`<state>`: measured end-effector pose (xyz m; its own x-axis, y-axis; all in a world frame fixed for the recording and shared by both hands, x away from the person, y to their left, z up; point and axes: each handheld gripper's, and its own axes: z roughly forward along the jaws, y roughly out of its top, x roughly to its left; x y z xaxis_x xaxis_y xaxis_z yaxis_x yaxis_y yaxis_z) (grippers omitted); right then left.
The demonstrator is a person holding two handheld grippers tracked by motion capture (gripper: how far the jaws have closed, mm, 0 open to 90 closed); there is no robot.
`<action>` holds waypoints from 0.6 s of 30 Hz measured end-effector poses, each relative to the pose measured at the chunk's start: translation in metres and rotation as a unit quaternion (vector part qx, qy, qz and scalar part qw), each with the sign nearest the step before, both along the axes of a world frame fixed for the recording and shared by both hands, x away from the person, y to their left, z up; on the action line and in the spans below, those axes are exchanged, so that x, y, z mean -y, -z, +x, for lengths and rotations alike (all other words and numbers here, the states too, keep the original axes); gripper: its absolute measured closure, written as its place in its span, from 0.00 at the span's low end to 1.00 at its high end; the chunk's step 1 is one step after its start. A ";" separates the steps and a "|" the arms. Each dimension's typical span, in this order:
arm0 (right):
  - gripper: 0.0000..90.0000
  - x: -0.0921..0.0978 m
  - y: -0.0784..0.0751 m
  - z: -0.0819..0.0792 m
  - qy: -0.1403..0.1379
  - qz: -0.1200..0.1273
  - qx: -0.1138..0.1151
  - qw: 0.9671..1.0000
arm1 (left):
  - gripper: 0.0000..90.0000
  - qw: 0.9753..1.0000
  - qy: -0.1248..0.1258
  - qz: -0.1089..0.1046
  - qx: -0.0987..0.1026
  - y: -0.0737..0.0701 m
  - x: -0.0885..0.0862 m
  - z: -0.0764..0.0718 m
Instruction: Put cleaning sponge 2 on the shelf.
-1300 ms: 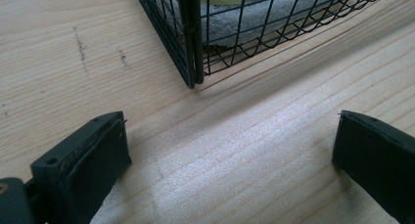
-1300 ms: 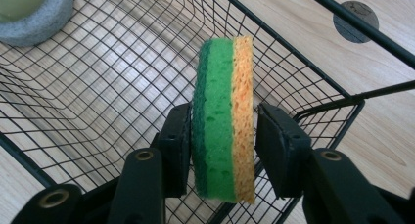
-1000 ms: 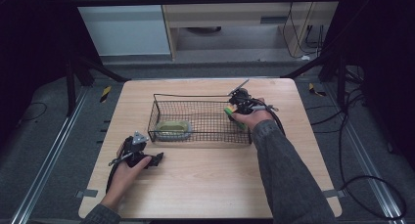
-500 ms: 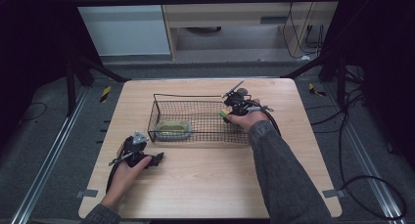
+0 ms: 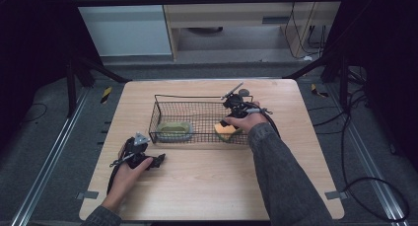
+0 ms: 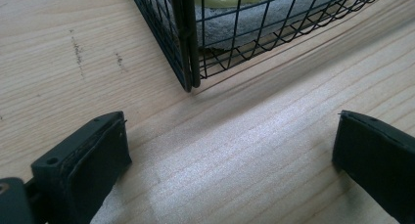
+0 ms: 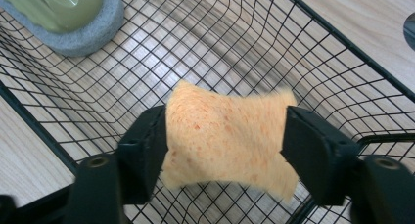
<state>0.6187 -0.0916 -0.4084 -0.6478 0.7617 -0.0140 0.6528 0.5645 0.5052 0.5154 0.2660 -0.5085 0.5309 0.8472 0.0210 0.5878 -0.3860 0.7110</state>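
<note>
Jaws of our right gripper (image 7: 225, 150) are squeezing an orange sponge (image 7: 227, 138) from both sides, and over the last second we are seeing the sponge come lower and nearer the front wall of the wire basket (image 5: 197, 98), so we are judging the drop-off as close, with release the step left. Our right forearm is reaching in over the basket's near right corner, sponge (image 5: 226, 130) hanging just above the mesh floor and well apart from the green-topped scrubber (image 5: 173, 131) at the left end. Our left gripper (image 5: 156, 161) is resting on the table (image 5: 207, 186) by the basket's left corner, jaws wide and holding nothing.
</note>
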 end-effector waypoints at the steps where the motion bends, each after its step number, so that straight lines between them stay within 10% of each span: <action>1: 0.33 0.000 0.000 0.000 0.001 0.001 0.002 1.000 | 0.00 1.000 0.000 0.000 0.000 0.000 0.000 0.000; 18: 0.11 0.047 -0.033 -0.036 0.069 0.046 0.100 0.992 | 0.00 1.000 0.000 0.000 0.000 0.000 0.000 0.000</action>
